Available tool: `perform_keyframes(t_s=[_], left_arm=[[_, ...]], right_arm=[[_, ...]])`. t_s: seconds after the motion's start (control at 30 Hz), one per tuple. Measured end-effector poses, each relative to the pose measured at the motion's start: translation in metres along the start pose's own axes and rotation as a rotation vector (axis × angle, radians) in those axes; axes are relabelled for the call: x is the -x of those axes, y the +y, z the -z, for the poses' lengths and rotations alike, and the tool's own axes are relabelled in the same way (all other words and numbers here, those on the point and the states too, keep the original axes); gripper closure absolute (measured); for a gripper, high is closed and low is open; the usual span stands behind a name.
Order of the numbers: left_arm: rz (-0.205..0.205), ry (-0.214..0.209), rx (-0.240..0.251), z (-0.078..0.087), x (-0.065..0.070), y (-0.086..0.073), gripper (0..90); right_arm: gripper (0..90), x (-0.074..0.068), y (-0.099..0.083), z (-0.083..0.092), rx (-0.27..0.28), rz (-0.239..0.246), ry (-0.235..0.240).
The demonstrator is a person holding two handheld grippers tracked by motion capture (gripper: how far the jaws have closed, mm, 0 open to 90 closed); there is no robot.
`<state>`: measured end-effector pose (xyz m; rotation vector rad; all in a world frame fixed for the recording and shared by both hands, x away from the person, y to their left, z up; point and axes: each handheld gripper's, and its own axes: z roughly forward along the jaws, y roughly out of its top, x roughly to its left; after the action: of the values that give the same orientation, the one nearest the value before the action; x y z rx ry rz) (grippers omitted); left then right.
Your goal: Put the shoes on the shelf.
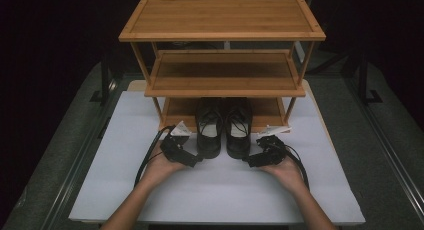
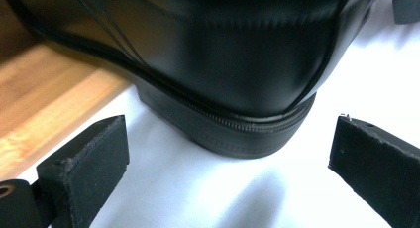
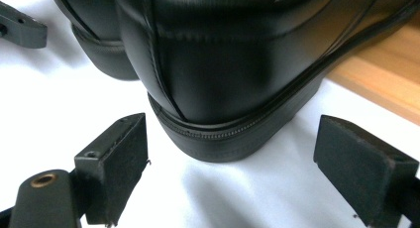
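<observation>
Two black leather shoes stand side by side, toes in on the bottom shelf (image 1: 177, 111) of a wooden rack (image 1: 222, 17), heels out on the white board (image 1: 225, 192). My left gripper (image 1: 197, 161) lies just behind the left shoe (image 1: 209, 132), pointing at its heel. In the left gripper view that heel (image 2: 237, 54) sits ahead of my open left gripper (image 2: 230, 163), its pads apart from it on both sides. My right gripper (image 1: 248, 161) points at the right shoe (image 1: 239, 131). That shoe's heel (image 3: 223, 64) sits ahead of my open right gripper (image 3: 237, 161), untouched.
The rack has a top shelf and a middle shelf (image 1: 222, 72), both bare. Dark floor surrounds the white board. Black cables (image 1: 147, 157) loop from each gripper beside the hands. The other gripper's jaw tip (image 3: 20, 25) shows at the right gripper view's upper left.
</observation>
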<state>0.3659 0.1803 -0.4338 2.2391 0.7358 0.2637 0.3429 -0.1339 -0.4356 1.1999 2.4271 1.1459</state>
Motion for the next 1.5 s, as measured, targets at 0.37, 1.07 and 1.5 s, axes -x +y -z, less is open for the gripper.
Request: perform_keyframes(t_s=[0.37,1.07,1.5], left_arm=[[-0.041,0.014,-0.020,-0.019,0.002,-0.003,2.4],[-0.050,0.026,-0.038,-0.018,0.012,0.004,17.0],[-0.010,-0.009,-0.003,-0.009,0.005,0.015,17.3]], right_arm=[[13.8,-0.005,-0.002,-0.023,-0.020,0.033,-0.011],[21.6,-0.014,0.000,-0.023,-0.009,0.020,-0.032],[21.8,-0.008,0.014,-0.013,-0.010,-0.001,0.004]])
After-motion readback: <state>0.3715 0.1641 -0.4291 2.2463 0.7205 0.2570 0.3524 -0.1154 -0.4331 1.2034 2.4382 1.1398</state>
